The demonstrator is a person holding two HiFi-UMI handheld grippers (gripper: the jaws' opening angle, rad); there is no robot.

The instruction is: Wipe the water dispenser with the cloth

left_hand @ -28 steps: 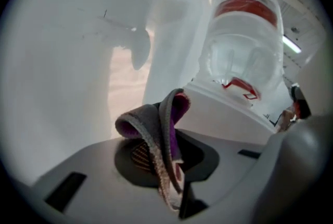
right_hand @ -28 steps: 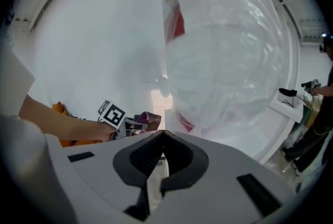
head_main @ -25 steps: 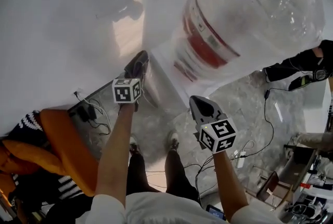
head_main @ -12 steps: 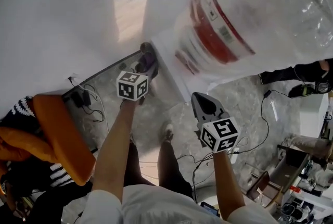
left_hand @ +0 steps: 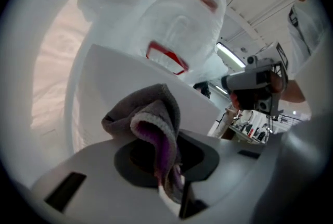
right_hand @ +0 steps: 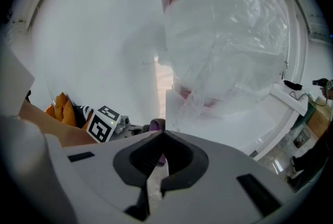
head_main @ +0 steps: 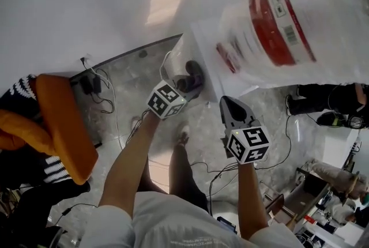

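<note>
The water dispenser (head_main: 213, 76) walls off the left gripper (head_main: 193, 76), whose clamped cloth (head_main: 196, 72) touches its white side. The plastic-wrapped bottle (head_main: 288, 16) fills the room above the cabinet. Between the dispenser and the wall (head_main: 63, 4) a strip of floor lies open, though cables (head_main: 109, 105) and an orange seat (head_main: 63, 126) crowd it further left. The right gripper (head_main: 226, 104), jaws together, hangs in free air in front.

The head view looks steeply down at the floor (head_main: 127, 85). Each gripper view looks closely along its own jaws. All 3 views share the water dispenser (head_main: 204, 56).
</note>
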